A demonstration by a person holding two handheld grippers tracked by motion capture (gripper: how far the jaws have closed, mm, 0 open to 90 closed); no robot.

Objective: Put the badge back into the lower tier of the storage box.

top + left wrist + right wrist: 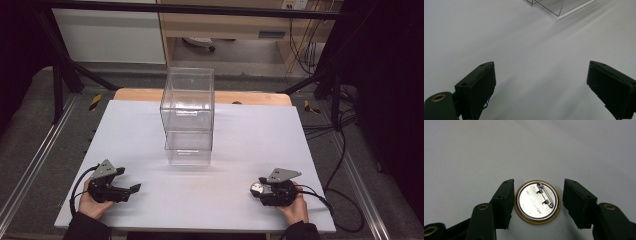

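High view: clear box [188, 117] mid-table, well apart; right fingers [537, 200] flank pin badge [537, 202], left fingers [541, 90] spread.

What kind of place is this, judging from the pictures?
Probably a lab set up for recording handling tasks: a white table inside a black metal frame, loose cables behind it, and a person holding the left gripper and right gripper.

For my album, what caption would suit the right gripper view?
Right gripper brackets a round pin badge lying back-up on the white table, left jaw at its rim, right jaw just clear.
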